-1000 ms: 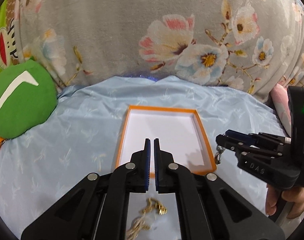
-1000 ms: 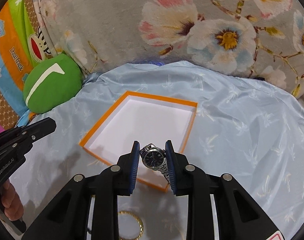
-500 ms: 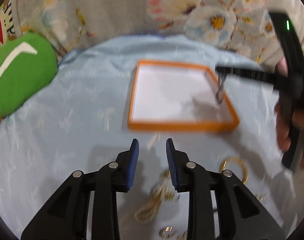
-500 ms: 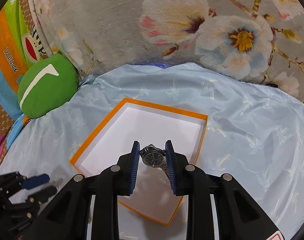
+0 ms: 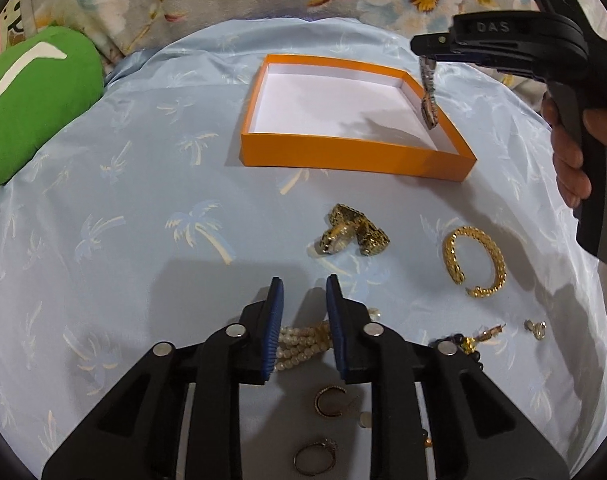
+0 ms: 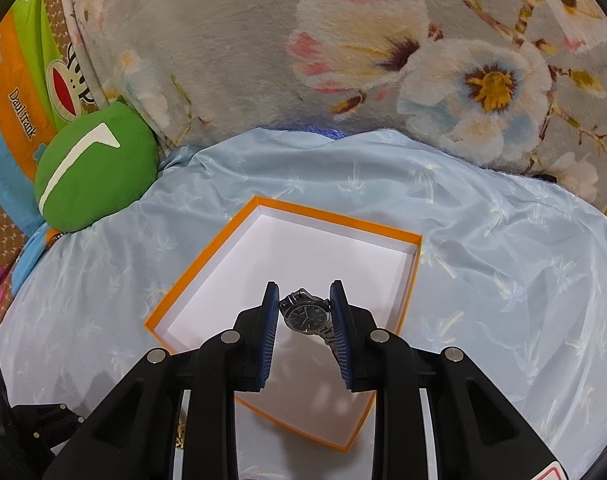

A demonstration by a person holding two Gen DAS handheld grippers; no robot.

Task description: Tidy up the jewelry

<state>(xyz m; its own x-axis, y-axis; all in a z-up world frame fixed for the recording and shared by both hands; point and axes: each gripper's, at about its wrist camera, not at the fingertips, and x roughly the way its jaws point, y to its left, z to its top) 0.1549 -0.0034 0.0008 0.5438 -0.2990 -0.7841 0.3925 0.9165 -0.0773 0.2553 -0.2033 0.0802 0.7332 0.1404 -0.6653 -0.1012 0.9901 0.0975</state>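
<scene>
My left gripper (image 5: 303, 292) hangs low over the light blue cloth, its jaws closing. A pearl bracelet (image 5: 303, 342) lies on the cloth between its fingers, and its strands run on under the right finger; the pads do not press on it. My right gripper (image 6: 303, 300) is shut on a silver watch (image 6: 305, 316) with a dark dial, held above the near right corner of the orange box (image 6: 207, 256). In the left wrist view the right gripper (image 5: 427, 54) holds the watch (image 5: 428, 96) dangling over the box (image 5: 343, 154), whose white inside is bare.
Loose on the cloth: a chunky gold watch (image 5: 353, 232), a gold bangle (image 5: 475, 260), a small earring (image 5: 535, 328), dark beads (image 5: 463, 344) and two rings (image 5: 329, 400). A green cushion (image 5: 31, 100) lies at the left. A floral blanket (image 6: 343, 60) rises behind.
My left gripper sank toward the cloth and tilted down, went from shut to open, then narrowed around the pearl bracelet. My right gripper carried the watch forward over the box.
</scene>
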